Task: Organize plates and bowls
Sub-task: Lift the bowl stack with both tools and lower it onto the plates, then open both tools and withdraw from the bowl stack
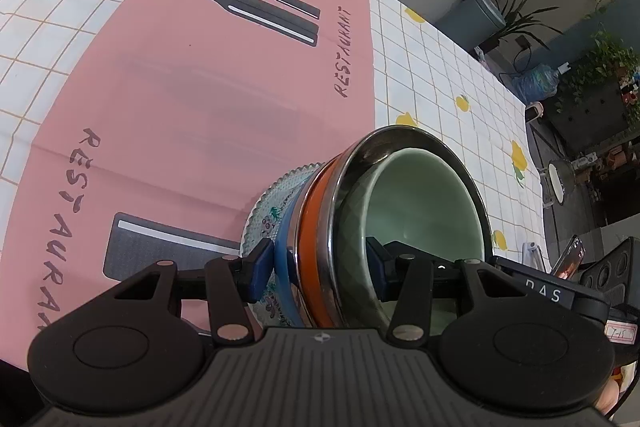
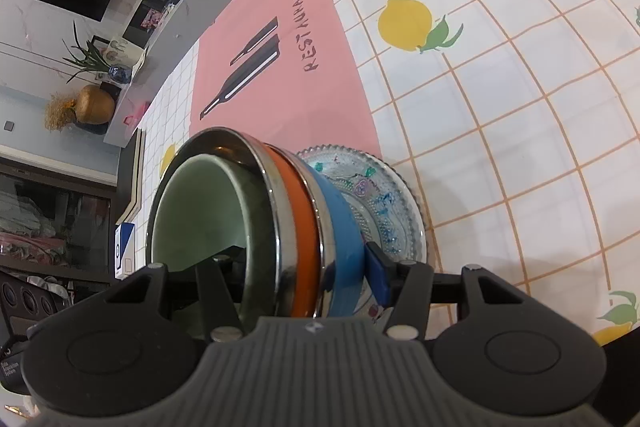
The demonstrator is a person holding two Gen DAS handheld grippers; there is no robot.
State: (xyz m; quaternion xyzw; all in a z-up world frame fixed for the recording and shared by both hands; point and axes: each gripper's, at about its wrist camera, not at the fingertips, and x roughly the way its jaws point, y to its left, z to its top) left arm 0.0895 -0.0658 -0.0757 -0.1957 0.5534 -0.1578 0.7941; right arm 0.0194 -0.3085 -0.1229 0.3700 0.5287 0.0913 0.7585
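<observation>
A pale green bowl (image 1: 420, 203) (image 2: 200, 203) sits nested in a steel bowl with an orange band (image 1: 314, 227) (image 2: 302, 227). That bowl rests in a blue-banded steel bowl (image 1: 286, 255) (image 2: 340, 227). A patterned glass plate (image 1: 272, 195) (image 2: 384, 195) lies under the stack, on the pink placemat (image 1: 200, 87). My left gripper (image 1: 318, 261) clamps one side of the stack, one finger inside the green bowl and one blue pad on the blue band. My right gripper (image 2: 300, 263) clamps the opposite side the same way. I cannot tell whether the stack is off the table.
The placemat lies on a checked lemon-print tablecloth (image 1: 440, 67) (image 2: 500, 87). The table's edge runs past the stack in both views, with floor, plants (image 1: 516, 15) and a shelf with a gold vase (image 2: 94, 105) beyond. A dark device labelled DAS (image 1: 544, 293) sits close by the stack.
</observation>
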